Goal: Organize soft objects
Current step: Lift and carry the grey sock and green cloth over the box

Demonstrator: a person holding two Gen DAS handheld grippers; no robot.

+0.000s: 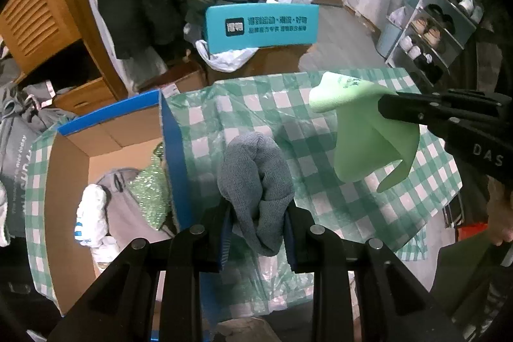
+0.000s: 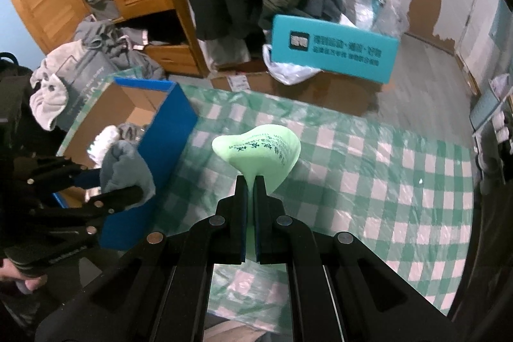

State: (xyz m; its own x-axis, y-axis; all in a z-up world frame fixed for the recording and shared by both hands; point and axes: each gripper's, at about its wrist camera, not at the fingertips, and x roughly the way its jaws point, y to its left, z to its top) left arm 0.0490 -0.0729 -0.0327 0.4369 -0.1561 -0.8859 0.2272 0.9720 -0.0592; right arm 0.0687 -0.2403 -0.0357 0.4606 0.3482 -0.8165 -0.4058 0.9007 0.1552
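My left gripper [image 1: 258, 213] is shut on a grey-blue towel [image 1: 256, 178], held above the checked tablecloth beside the blue cardboard box [image 1: 174, 162]. It also shows in the right wrist view [image 2: 126, 172], at the box's near corner. My right gripper [image 2: 251, 185] is shut on a light green foam sheet [image 2: 259, 149] with black printing, held above the cloth. In the left wrist view the green sheet [image 1: 365, 137] hangs from the right gripper [image 1: 384, 109] at the right.
The box [image 2: 166, 130] holds a white item [image 1: 91, 213], a grey garment [image 1: 125, 213] and a green glittery piece [image 1: 150, 194]. A green checked tablecloth [image 2: 368, 169] covers the table. A teal box [image 2: 333, 48], hanging coats, a wooden wardrobe and a shoe rack [image 1: 436, 31] stand beyond.
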